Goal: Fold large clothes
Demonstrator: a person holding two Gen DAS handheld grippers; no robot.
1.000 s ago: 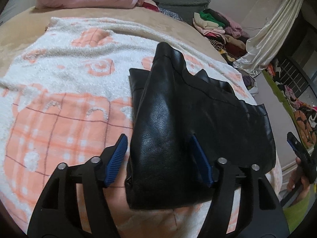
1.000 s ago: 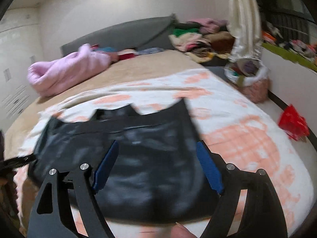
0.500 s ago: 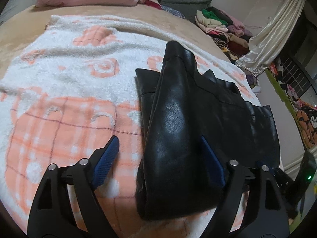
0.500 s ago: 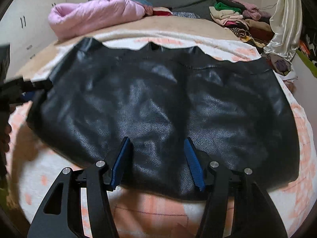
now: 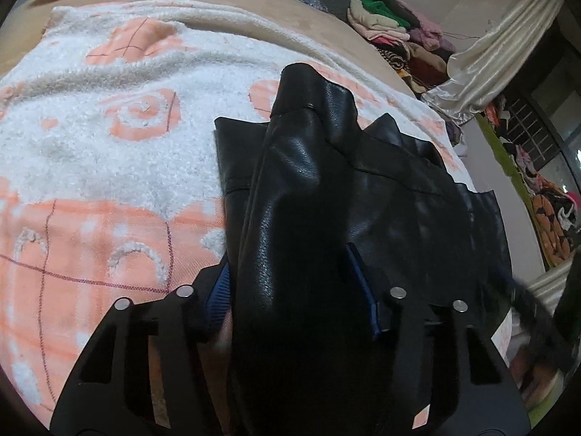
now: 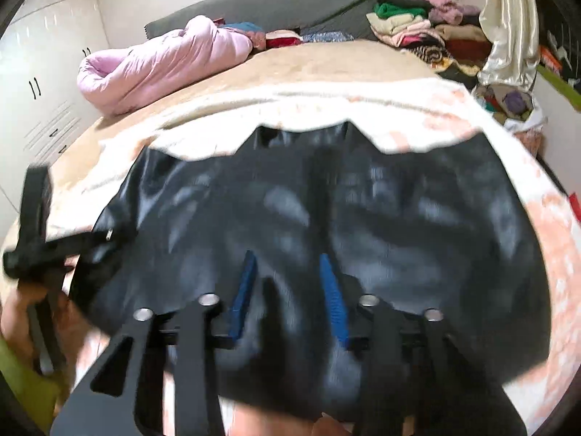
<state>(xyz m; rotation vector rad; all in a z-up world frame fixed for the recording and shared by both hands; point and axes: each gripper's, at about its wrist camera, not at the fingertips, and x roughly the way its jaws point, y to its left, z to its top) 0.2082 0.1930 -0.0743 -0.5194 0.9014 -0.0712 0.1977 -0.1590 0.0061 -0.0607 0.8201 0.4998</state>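
- The black leather garment (image 6: pixel 363 210) lies spread on the pink-and-white blanket (image 5: pixel 109 138) that covers the bed (image 6: pixel 326 65), with its near hem at the blanket's near edge and its notched far edge pointing toward the grey headboard (image 6: pixel 272 3).
- In the left wrist view, one side of the garment (image 5: pixel 301 218) is raised in a tall fold above the blanket, while the rest lies flat to the right of that fold.
- The left hand-held gripper (image 5: pixel 290 283) has its blue pads (image 5: pixel 219 290) pressed against both sides of the raised fold, so it is clamped on the leather at the near edge.
- The right hand-held gripper (image 6: pixel 288 290) has its pads (image 6: pixel 245 283) drawn close together around a pinch of the garment's near hem; the view is blurred, but it reads as gripping the leather.
- Judged from this, the garment is already laid out and partly doubled at one side, and both near-edge grips are taken.
- What seems left: carrying the held edge over toward the headboard side, laying it down squarely, then any further folds to make a compact stack.
- Other clothes (image 6: pixel 410 25) are piled beside the headboard, and a pink quilt (image 6: pixel 163 61) lies beyond the blanket.
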